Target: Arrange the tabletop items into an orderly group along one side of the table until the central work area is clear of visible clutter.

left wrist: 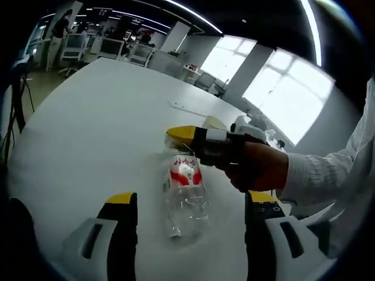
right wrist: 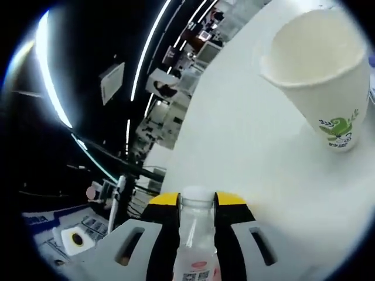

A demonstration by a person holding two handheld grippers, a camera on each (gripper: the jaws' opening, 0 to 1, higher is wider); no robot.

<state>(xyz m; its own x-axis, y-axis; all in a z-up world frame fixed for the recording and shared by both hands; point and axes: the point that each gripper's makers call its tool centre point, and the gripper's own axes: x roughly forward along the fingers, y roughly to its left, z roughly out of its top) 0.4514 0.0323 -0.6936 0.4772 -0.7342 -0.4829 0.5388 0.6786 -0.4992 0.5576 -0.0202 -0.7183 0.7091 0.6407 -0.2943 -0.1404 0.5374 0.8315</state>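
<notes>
Right gripper (right wrist: 197, 202) holds the bottle (right wrist: 195, 246) by its neck, jaws closed on either side just below the white cap; in the left gripper view that same gripper (left wrist: 202, 143) shows with a hand (left wrist: 258, 167) behind it, clamped on the upper end of the bottle (left wrist: 184, 196), whose base rests on or just above the table (left wrist: 88, 129) — I cannot tell which. Left gripper (left wrist: 190, 208) stands wide, its jaws either side of the bottle's lower half and not touching it. Risks: the bottle is clear, thin plastic and looks empty, so a neck grip could let it swing or slip out as it is carried, and its free end could swing into the left jaws. In the right gripper view a paper cup (right wrist: 319, 76) stands on the table close ahead — light and open-topped, it would tip at a brush from the bottle or gripper. Small items (left wrist: 252, 124) lie beyond the hand towards the far edge, too blurred to name. Judged stage: bottle in hand, not yet placed in any group.
</notes>
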